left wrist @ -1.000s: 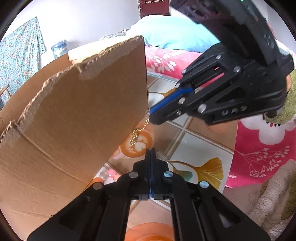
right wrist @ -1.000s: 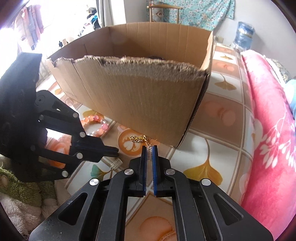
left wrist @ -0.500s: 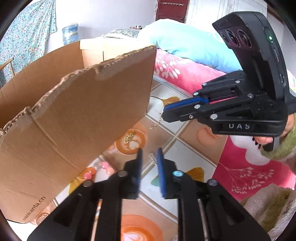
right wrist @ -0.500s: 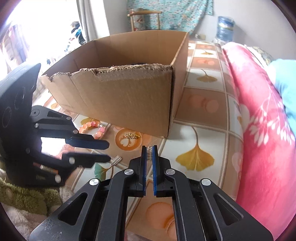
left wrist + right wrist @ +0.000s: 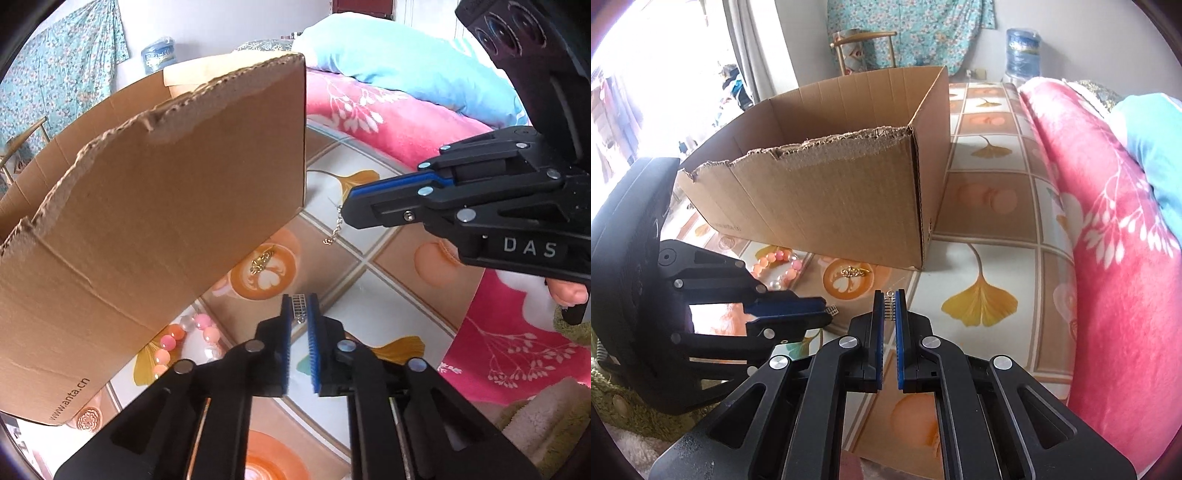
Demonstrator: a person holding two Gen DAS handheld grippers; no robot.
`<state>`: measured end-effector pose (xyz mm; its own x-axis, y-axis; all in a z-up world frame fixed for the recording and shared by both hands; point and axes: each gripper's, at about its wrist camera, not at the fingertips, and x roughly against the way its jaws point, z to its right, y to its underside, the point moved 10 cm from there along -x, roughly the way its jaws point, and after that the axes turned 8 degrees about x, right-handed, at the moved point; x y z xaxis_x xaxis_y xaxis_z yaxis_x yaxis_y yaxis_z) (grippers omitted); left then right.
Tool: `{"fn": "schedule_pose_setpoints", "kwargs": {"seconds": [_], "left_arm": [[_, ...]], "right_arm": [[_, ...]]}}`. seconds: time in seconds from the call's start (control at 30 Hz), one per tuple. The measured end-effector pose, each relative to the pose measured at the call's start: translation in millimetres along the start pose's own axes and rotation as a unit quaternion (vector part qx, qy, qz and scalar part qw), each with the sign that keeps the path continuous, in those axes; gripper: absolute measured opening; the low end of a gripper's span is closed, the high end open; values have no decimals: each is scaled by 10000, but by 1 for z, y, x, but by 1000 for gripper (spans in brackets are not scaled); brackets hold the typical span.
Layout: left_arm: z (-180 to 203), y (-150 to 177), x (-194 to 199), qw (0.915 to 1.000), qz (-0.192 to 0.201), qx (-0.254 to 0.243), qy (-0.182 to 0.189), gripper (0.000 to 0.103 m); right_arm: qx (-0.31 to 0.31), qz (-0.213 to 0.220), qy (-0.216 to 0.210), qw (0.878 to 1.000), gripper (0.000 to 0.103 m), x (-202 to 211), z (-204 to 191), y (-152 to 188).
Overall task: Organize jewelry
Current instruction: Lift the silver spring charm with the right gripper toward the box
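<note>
Left tongs: closed on a small silver ladder-shaped piece, held at the tips above the patterned floor mat.

Right tongs: clamped on a fine gold chain, which dangles from their tips.

Gold clump: on the mat ahead of both tongs, beside the cardboard box.

Pink bead bracelet: on the mat, left of the gold clump, against the box.

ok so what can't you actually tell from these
- box inside: both views, its near wall hides it.
- silver piece: left wrist view, too small to tell whether the left gripper clamps it.
- chain: left wrist view, top end hidden in the right gripper.
- bracelet: left wrist view, partly behind the box.
</note>
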<state>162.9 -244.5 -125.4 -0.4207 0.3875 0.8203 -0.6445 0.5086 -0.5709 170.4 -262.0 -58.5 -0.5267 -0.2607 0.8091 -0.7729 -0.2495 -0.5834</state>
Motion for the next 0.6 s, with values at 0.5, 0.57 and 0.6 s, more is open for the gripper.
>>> {"fn": "schedule_pose_setpoints", "kwargs": {"seconds": [0.5,0.57,0.6], "left_arm": [[-6,3,6,9997,217,-137,31,0],[-7,3,8,9995,267,-137,89,0],[-7,3,10,9994,290,-135,107,0]], "right_arm": [[-1,230,166,9996,3,17,-3,-9],[-2,266,195,9995,3,20,-4,-11],[-2,272,201,9994,3,21,-5,-11]]}}
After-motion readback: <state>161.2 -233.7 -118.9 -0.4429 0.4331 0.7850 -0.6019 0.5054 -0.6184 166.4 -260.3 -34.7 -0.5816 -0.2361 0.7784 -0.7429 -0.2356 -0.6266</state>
